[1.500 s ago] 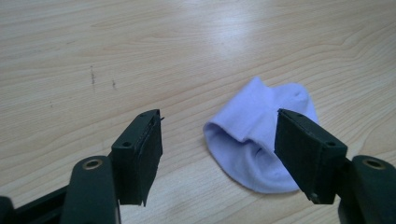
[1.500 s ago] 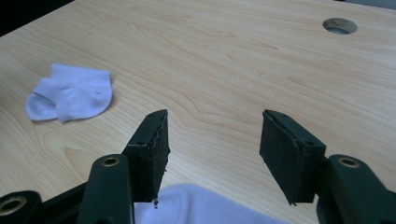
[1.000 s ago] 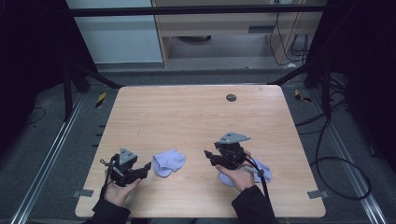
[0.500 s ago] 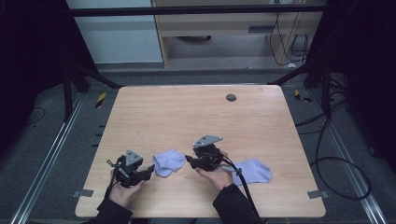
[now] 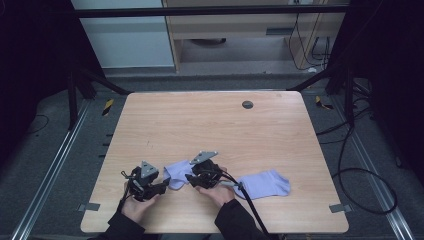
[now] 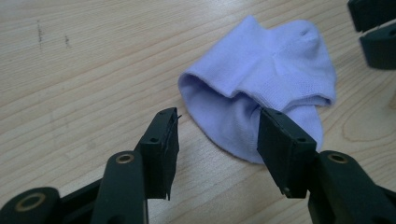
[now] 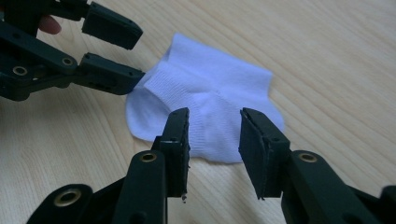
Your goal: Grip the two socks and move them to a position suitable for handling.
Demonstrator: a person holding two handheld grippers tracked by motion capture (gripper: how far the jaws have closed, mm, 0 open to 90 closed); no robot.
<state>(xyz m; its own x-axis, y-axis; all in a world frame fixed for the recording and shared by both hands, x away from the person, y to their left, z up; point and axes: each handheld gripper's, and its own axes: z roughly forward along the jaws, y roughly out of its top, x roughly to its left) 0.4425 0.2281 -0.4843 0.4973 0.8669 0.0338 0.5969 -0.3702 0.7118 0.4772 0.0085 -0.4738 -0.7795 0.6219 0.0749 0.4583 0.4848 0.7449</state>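
A small crumpled lavender knit sock [image 5: 178, 173] lies on the light wooden table [image 5: 210, 125] near its front edge. The left hand-held gripper [image 5: 159, 186] sits just left of that sock; its jaws have just been closing but stand apart, straddling the sock's open cuff without pressing it. The right hand-held gripper [image 5: 192, 178] is just right of the same sock, jaws likewise closing yet parted over its edge. A second flat lavender sock [image 5: 265, 183] lies farther right, apart from the first.
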